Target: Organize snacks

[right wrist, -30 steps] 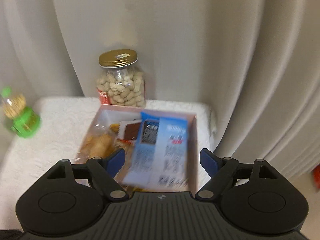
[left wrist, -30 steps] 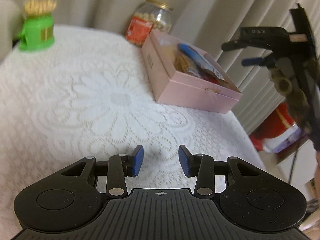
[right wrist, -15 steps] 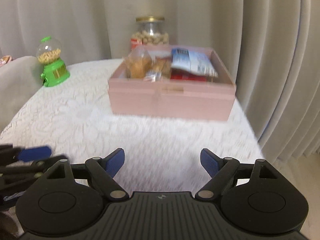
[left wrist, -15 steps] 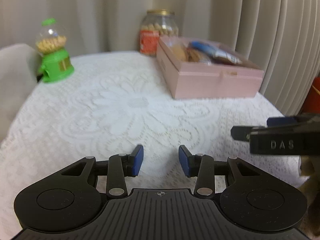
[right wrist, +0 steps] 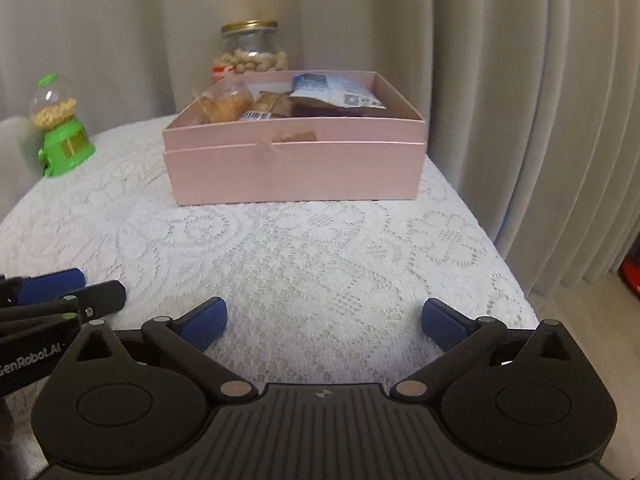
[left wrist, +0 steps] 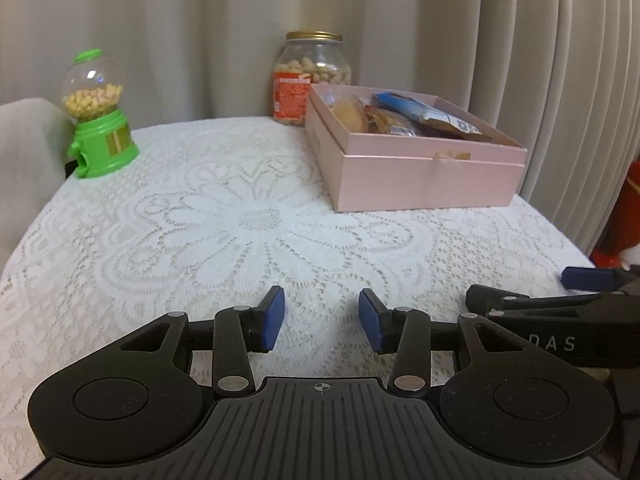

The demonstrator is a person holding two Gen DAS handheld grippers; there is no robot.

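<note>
On the far left I see a green plastic gumball-style dispenser (left wrist: 98,120) with a clear globe of pale round candies, standing upright near the back left edge of the table, which is covered by a white lace tablecloth (left wrist: 256,224) with a big flower pattern. My left gripper (left wrist: 321,318) hangs low over the near part of that cloth, its blue pads partly apart with only bare lace between them; it holds nothing. Behind the middle of the table, against the beige pleated curtain (left wrist: 520,60), stands a glass jar (left wrist: 313,74) of peanuts with a gold lid and an orange-red label, just behind the far left corner of the box. The open pink cardboard box (right wrist: 294,168) sits toward the back right of the table. Inside it lie the snacks: a clear bag of golden biscuits (right wrist: 226,104) at the left, a brown wrapped bar (right wrist: 270,106) beside it, and a blue and white packet (right wrist: 332,90) lying over a red pack at the right. My right gripper (right wrist: 323,320) is beside the left one, above the near right part of the cloth; its jaws are opening wide, and nothing sits between them.
</note>
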